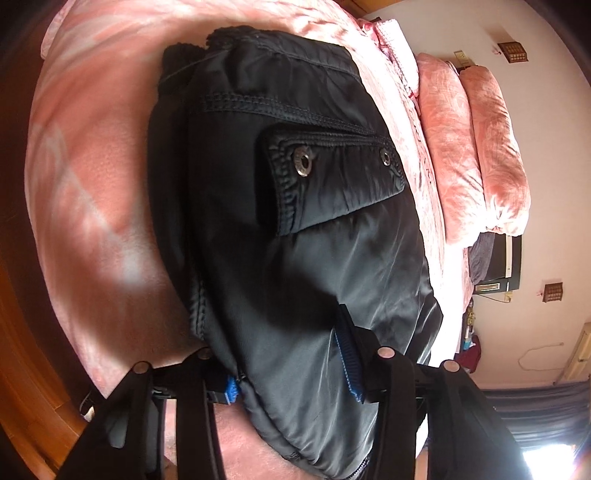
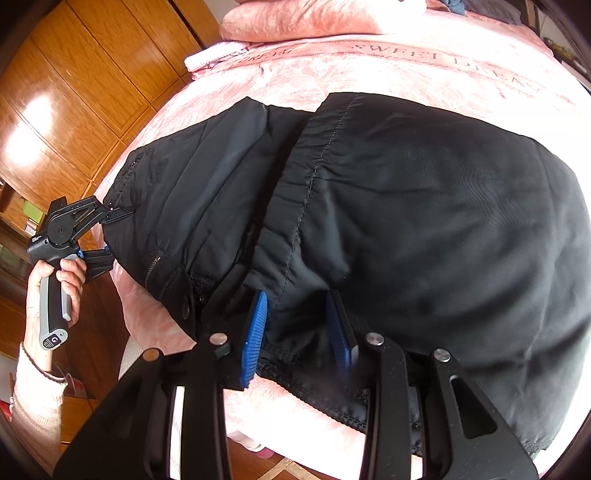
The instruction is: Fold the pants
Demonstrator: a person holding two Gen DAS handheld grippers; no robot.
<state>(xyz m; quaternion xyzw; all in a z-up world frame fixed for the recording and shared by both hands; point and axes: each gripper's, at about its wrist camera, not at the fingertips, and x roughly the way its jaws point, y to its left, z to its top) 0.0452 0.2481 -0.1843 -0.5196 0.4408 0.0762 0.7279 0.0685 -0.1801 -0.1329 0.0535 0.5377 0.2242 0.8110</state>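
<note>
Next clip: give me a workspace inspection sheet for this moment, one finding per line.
Surface: bed under a pink cover, printed lettering near the far edge.
Job's things: black pants lie folded on the bed; flap pocket with two snaps faces up.
Clutter: pink pillows; folded pink cloth.
Grippers: left tool and right tool each straddle the pants' near edge, fingers apart.
Cables: nothing seen.
Surroundings: wooden wardrobe; white wall.
</note>
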